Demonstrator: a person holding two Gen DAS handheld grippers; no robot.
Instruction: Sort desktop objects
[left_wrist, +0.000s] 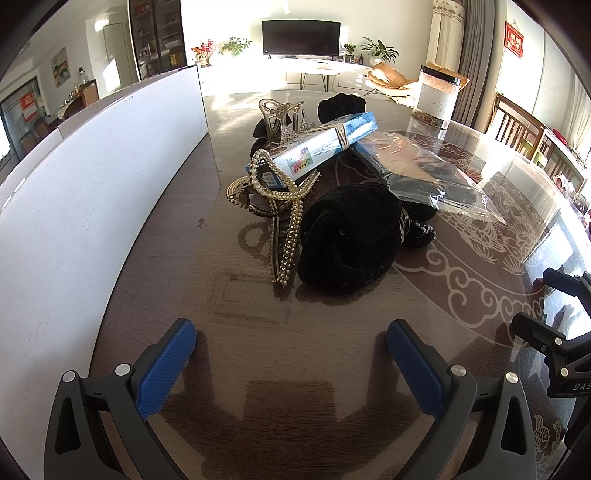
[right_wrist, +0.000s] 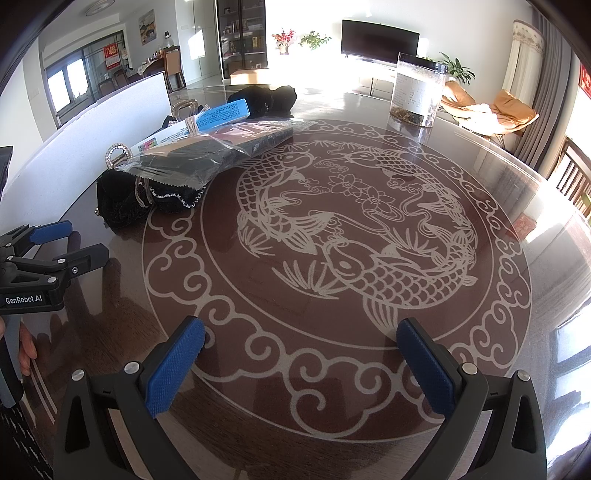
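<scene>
A heap of small objects lies on the brown table. In the left wrist view a black velvet scrunchie (left_wrist: 347, 236) sits nearest, beside a pearl-trimmed hair claw (left_wrist: 280, 218). Behind them a blue-and-white box (left_wrist: 317, 146) bound with a rubber band leans over a clear hair claw (left_wrist: 279, 112). A clear plastic bag (left_wrist: 432, 173) with dark contents lies to the right. My left gripper (left_wrist: 291, 347) is open and empty, short of the scrunchie. My right gripper (right_wrist: 301, 354) is open and empty over the fish pattern, with the bag (right_wrist: 207, 155) and scrunchie (right_wrist: 122, 203) far to its left.
A white box wall (left_wrist: 92, 192) runs along the left of the heap. A clear jar with a black lid (right_wrist: 417, 88) stands at the far side of the table. The round fish pattern (right_wrist: 354, 236) covers the table's middle. Chairs stand beyond the right edge.
</scene>
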